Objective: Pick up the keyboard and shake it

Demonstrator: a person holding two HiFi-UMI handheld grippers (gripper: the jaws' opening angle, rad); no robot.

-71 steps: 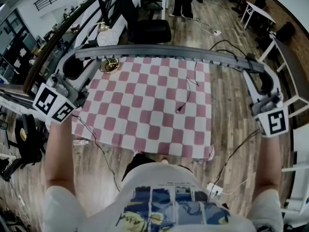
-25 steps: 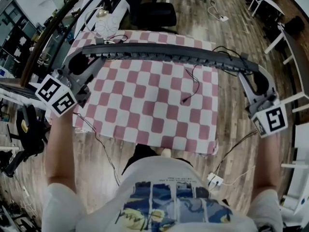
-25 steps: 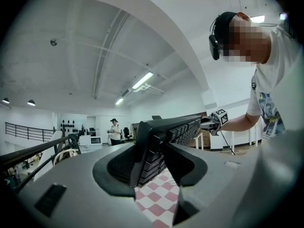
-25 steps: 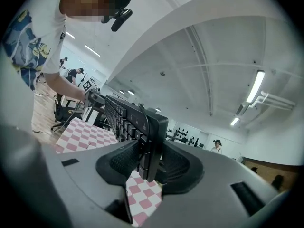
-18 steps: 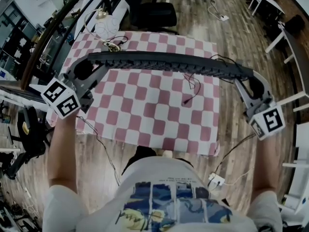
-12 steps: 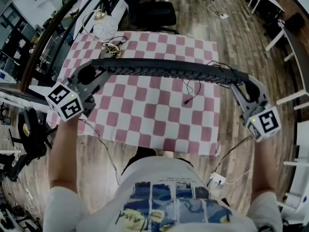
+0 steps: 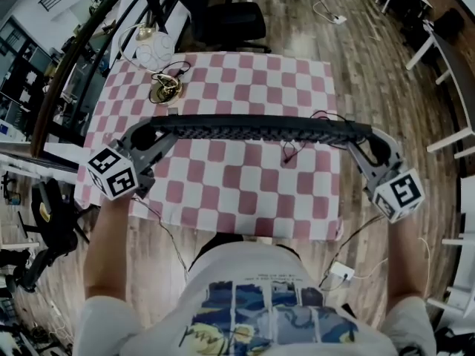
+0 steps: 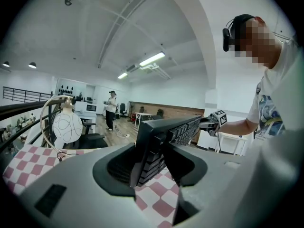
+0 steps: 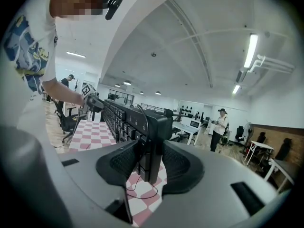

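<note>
keyboard point(image 7: 252, 127) lower than before | left hand-held gripper point(image 7: 148, 136) pinches one end | right hand-held gripper point(image 7: 369, 141) pinches other

Checkered cloth point(image 7: 223, 184) open, save cable point(image 7: 286, 154) and gold object point(image 7: 165, 89)

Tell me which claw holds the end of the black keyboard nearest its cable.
The right claw: the thin black cable leaves the black keyboard near that end; the end in the left claw has none.

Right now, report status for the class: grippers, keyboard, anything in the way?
Left gripper shut on keyboard, right gripper likewise. Keyboard held above checkered tablecloth, cable dangling. Nothing blocking below.
</note>
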